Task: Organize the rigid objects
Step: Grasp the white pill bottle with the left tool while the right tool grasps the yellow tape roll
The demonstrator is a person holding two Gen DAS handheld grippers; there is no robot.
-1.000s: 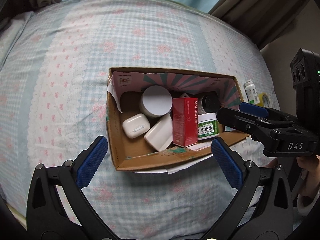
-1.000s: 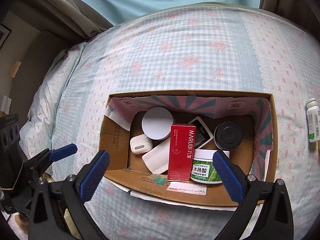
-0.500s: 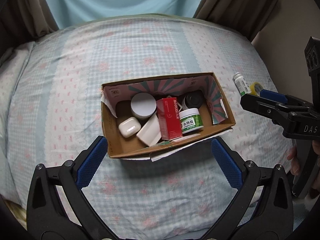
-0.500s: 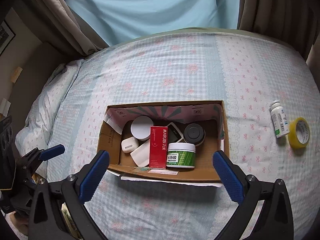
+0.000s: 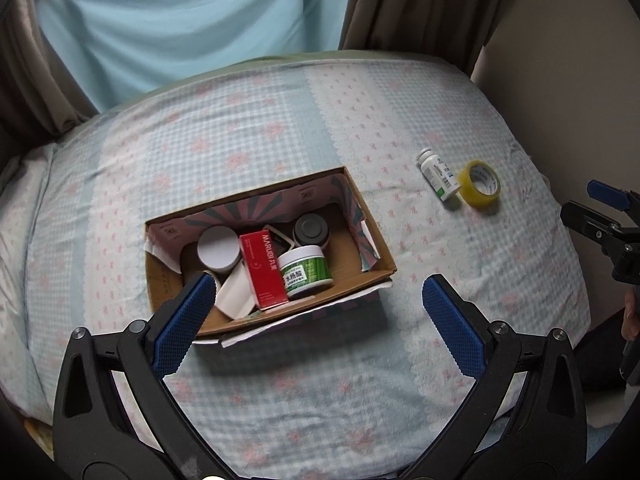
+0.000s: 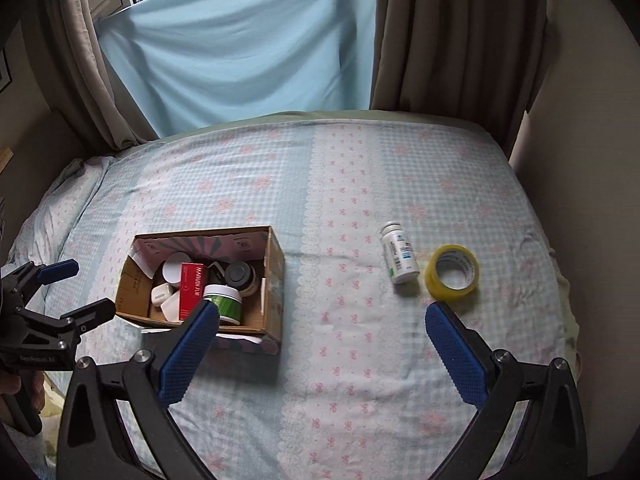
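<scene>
Brown cardboard box (image 6: 276, 280) sits on the blue checked bedspread (image 6: 360, 184), stuffed with a red carton (image 5: 262, 270), a green-labelled white jar (image 5: 306, 272), a dark-lidded jar (image 5: 311, 229) and some white cases. Off to its right, well apart, a white pill bottle (image 6: 398, 258) lies just beside a yellow tape roll (image 6: 452, 272). Left gripper (image 5: 316, 320) and right gripper (image 6: 320, 344) both hang spread wide, nothing in either.

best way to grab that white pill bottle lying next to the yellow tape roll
Grip the white pill bottle across the middle of its labelled body, coming straight down from above with the right gripper, which is open. It lies on its side on the bedspread, cap pointing away. Set the fingers on its two long sides; the yellow tape roll lies close on one side, so clearance looks tight.
</scene>
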